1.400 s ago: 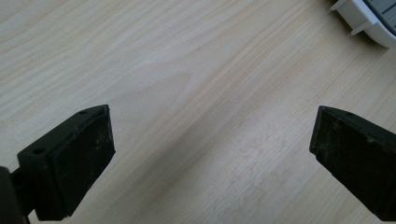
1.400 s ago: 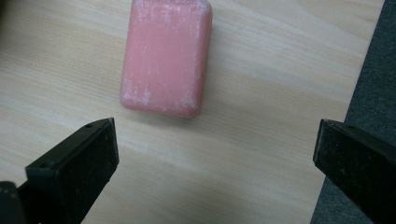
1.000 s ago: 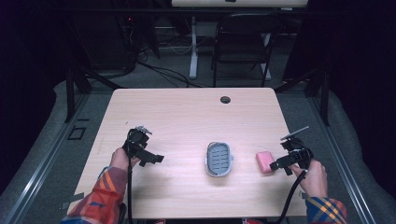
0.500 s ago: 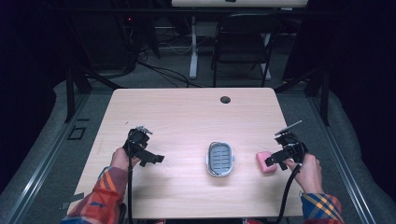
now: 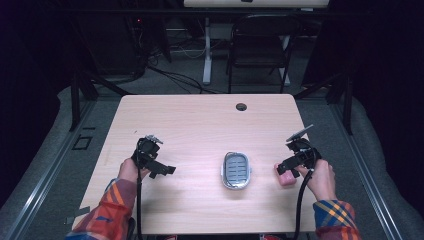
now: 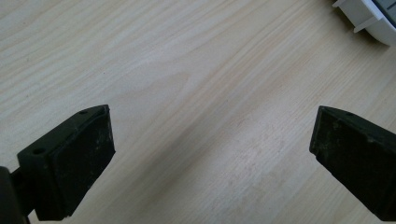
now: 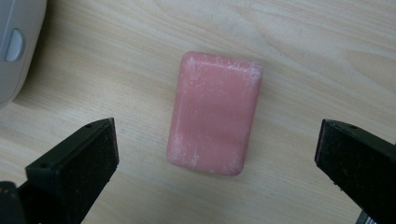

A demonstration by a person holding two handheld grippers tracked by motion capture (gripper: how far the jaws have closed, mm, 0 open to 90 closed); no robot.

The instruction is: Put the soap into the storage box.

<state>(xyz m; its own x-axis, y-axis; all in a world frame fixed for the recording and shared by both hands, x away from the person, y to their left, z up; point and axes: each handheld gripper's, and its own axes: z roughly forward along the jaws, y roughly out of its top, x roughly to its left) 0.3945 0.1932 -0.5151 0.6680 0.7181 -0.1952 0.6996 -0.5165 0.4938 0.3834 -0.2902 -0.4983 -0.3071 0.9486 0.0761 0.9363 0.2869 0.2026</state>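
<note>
Right gripper [image 7: 215,172] gaping over pink soap [image 7: 215,113] mid-frame, nothing grasped yet; left gripper [image 6: 210,158] spread idle; soap dish [image 5: 236,170] waiting, all ahead.

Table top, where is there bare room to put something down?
The far half of the table, up to the grommet hole, is bare, as is the stretch between the left gripper and soap dish. It is crowded between dish and pink soap.
</note>
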